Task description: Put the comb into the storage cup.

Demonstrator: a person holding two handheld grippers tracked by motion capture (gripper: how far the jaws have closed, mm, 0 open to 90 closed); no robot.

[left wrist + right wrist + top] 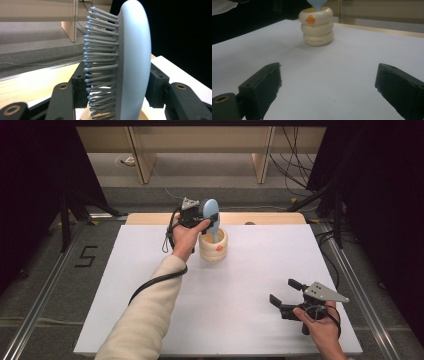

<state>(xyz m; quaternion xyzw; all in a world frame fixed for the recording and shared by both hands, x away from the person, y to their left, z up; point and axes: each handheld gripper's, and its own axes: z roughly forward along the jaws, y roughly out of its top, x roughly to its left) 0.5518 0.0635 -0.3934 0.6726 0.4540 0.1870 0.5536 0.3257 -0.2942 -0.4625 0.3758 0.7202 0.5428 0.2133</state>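
Note:
A light blue hairbrush (211,212) stands upright with its handle down in a cream ringed cup (214,247) that bears an orange duck mark, at the back middle of the white table (250,270). My left gripper (206,221) is shut on the brush head just above the cup. In the left gripper view the brush (135,50) stands between the jaws, bristles toward the left pad. My right gripper (281,290) rests low near the front right, open and holding nothing. The right gripper view looks across at the cup (317,27) and the brush handle (317,3).
A wooden strip (270,218) runs along the table's far edge. Beyond it are wooden furniture legs (142,162) and cables (295,165) on the floor. A "5" mark (86,256) lies on the floor at the left. Dark drapes stand on both sides.

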